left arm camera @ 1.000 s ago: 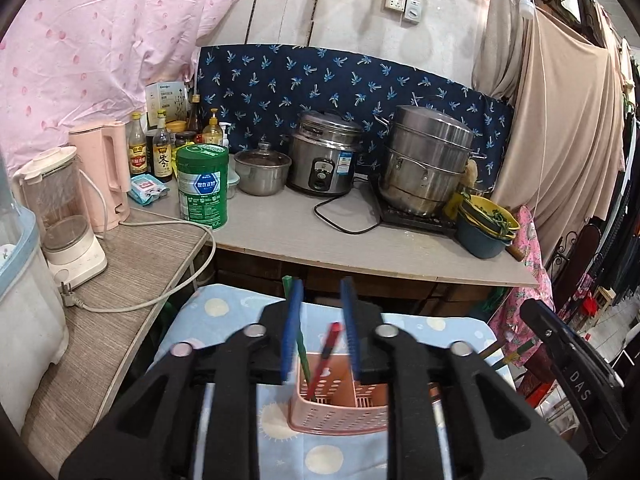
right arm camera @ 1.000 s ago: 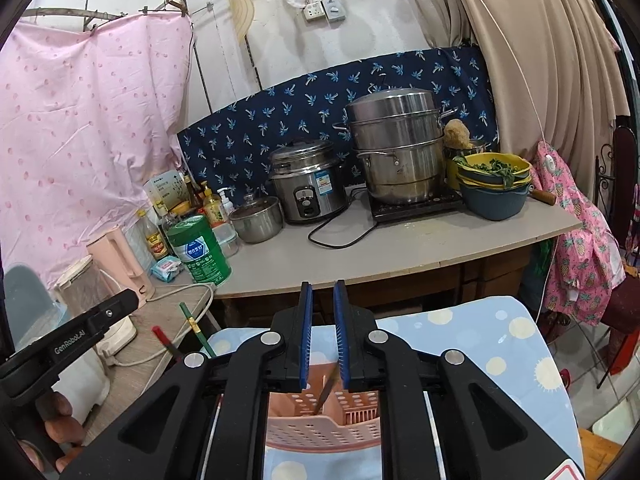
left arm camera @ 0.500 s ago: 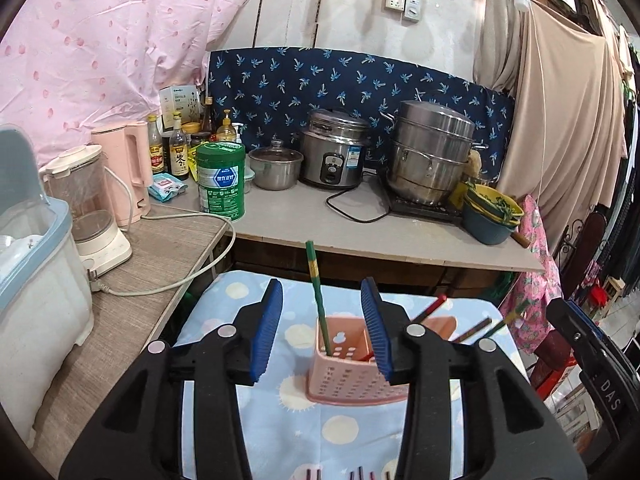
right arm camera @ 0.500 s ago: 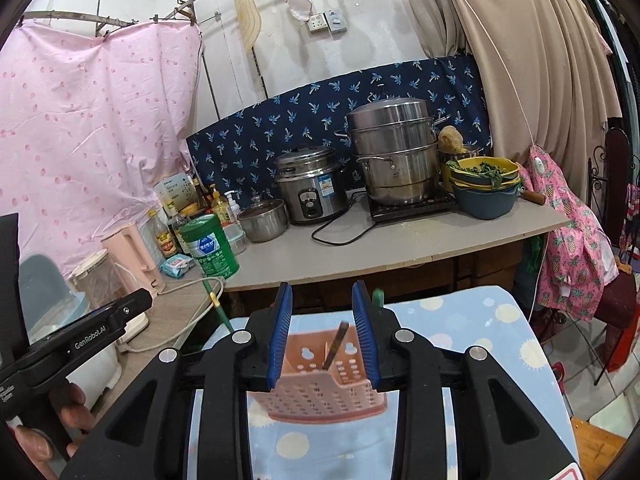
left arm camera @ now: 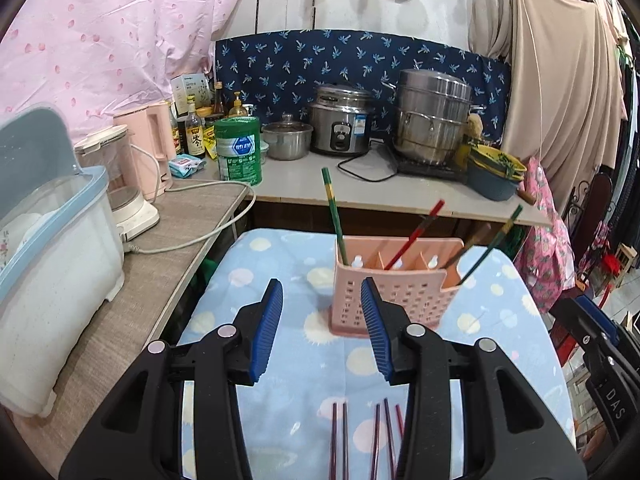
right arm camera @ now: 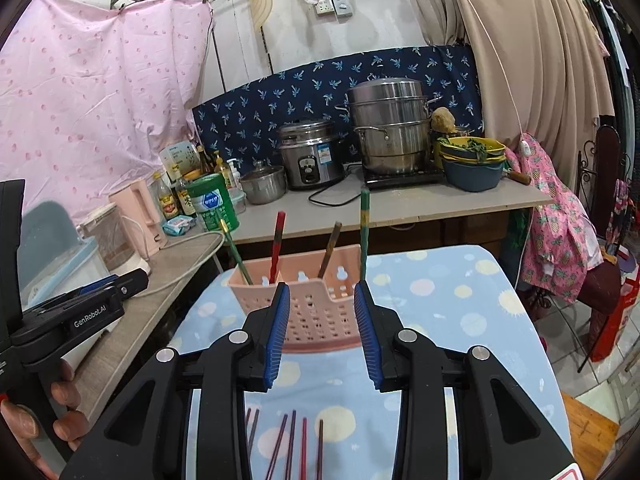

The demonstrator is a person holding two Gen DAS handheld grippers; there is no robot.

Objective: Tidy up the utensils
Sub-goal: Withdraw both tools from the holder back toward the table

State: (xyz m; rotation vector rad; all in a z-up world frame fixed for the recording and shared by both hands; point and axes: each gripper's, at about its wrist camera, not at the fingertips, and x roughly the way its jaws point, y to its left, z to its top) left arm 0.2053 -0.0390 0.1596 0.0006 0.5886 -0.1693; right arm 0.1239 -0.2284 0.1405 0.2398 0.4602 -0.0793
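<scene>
A pink perforated utensil holder [left arm camera: 394, 286] [right arm camera: 316, 304] stands on the blue spotted cloth [left arm camera: 280, 360] [right arm camera: 440, 320]. Several chopsticks lean in its compartments: a green one [left arm camera: 333, 212] [right arm camera: 364, 228] and a red one [left arm camera: 420, 226] [right arm camera: 277, 240] among them. More dark red chopsticks [left arm camera: 360, 436] [right arm camera: 288, 440] lie flat on the cloth near me. My left gripper [left arm camera: 322, 320] is open and empty, short of the holder and slightly left of it. My right gripper [right arm camera: 322, 316] is also open and empty, in front of the holder.
Behind the cloth a counter [left arm camera: 304, 184] carries a rice cooker [left arm camera: 340, 124], a steel steamer [left arm camera: 432, 116], a small pot [left arm camera: 286, 140], a green tin [left arm camera: 238, 148] and bowls [left arm camera: 494, 168]. A kettle [left arm camera: 148, 148] and white container [left arm camera: 52, 248] stand left. A hand [right arm camera: 40, 412] holds the other gripper.
Both grippers pulled back from the holder and their jaws opened, releasing chopsticks that now stand in the holder. The loose chopsticks on the cloth came into view.
</scene>
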